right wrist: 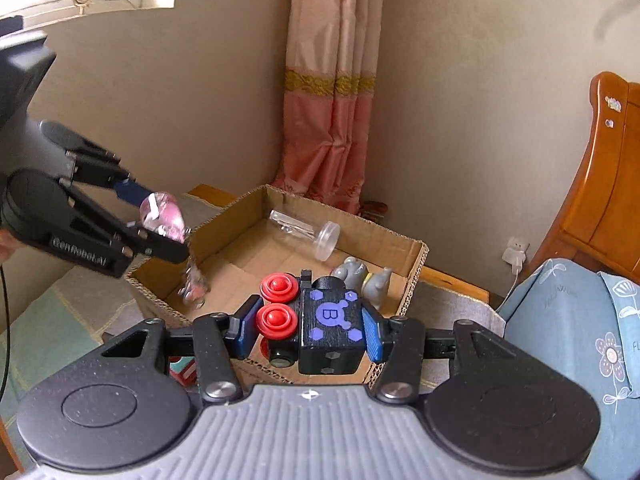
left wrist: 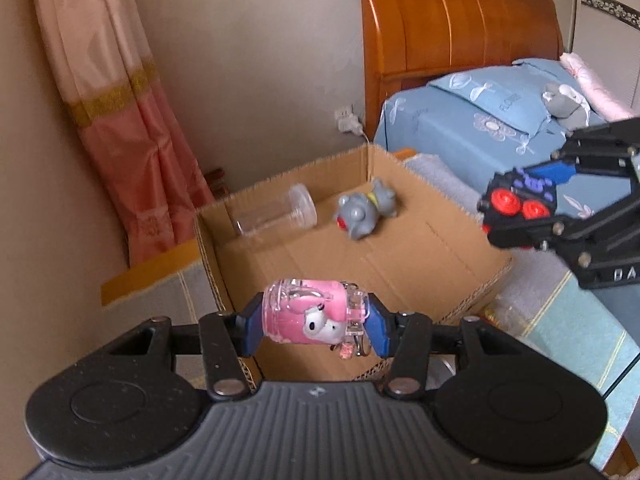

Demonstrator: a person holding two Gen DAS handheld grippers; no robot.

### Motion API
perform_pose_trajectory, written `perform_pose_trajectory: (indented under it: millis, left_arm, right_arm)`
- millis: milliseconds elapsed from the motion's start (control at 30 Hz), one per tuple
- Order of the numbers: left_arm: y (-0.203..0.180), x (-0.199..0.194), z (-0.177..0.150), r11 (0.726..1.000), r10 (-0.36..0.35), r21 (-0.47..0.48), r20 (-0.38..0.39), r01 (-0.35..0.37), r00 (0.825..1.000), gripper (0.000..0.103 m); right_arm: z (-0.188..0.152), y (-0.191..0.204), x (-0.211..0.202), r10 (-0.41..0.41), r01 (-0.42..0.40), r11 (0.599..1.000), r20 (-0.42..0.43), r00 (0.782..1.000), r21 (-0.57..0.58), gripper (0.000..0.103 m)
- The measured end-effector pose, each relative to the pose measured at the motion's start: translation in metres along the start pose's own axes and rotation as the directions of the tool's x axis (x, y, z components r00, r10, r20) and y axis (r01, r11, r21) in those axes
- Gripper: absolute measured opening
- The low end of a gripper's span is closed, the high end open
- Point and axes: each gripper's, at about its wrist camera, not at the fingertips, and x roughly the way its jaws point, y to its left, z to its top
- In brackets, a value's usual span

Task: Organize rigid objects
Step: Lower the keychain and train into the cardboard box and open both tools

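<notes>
My left gripper (left wrist: 314, 320) is shut on a small pink bottle (left wrist: 308, 316) with a cartoon face, held sideways over the near edge of an open cardboard box (left wrist: 440, 240). It also shows in the right wrist view (right wrist: 162, 216), with a charm dangling below. My right gripper (right wrist: 310, 330) is shut on a black toy block with red wheels (right wrist: 316, 320), held above the box's near right side; it also shows in the left wrist view (left wrist: 516, 204). Inside the box lie a clear plastic jar (left wrist: 276, 216) and a grey elephant figure (left wrist: 366, 210).
The box (right wrist: 416, 264) sits on a bed with a grey towel (left wrist: 540, 276). A blue pillow (left wrist: 500, 100) and wooden headboard (left wrist: 452, 20) stand at the right. A pink curtain (left wrist: 120, 120) hangs at the left by the wall.
</notes>
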Motion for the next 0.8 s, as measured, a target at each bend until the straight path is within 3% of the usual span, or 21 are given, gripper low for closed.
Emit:
perform_pose_trajectory:
  millis: [133, 300, 700, 767, 800]
  left_arm:
    - [-0.001, 0.004, -0.009, 1.000, 0.028, -0.001, -0.011, -0.028, 1.000, 0.096]
    - [0.000, -0.008, -0.016, 0.998, 0.057, -0.019, 0.018, -0.056, 0.998, 0.096]
    - [-0.016, -0.037, -0.038, 0.996, 0.090, 0.000, -0.028, -0.090, 0.996, 0.097]
    - [-0.017, -0.042, -0.041, 0.996, 0.092, -0.004, -0.015, -0.092, 0.996, 0.097]
    - [-0.017, -0.044, -0.042, 0.996, 0.091, -0.006, -0.011, -0.091, 0.996, 0.097]
  right_arm:
    - [0.001, -0.003, 0.014, 0.009, -0.009, 1.000, -0.021, 1.000, 0.015, 0.055]
    - [0.000, -0.005, 0.026, 0.016, -0.015, 0.999, -0.043, 0.999, 0.030, 0.056]
    - [0.008, -0.003, 0.047, 0.010, -0.007, 0.999, -0.059, 0.998, 0.049, 0.057]
    - [0.010, -0.002, 0.047, 0.001, 0.001, 0.999, -0.051, 0.999, 0.051, 0.080]
    - [0.011, -0.001, 0.045, -0.011, 0.013, 0.999, -0.041, 0.999, 0.051, 0.101]
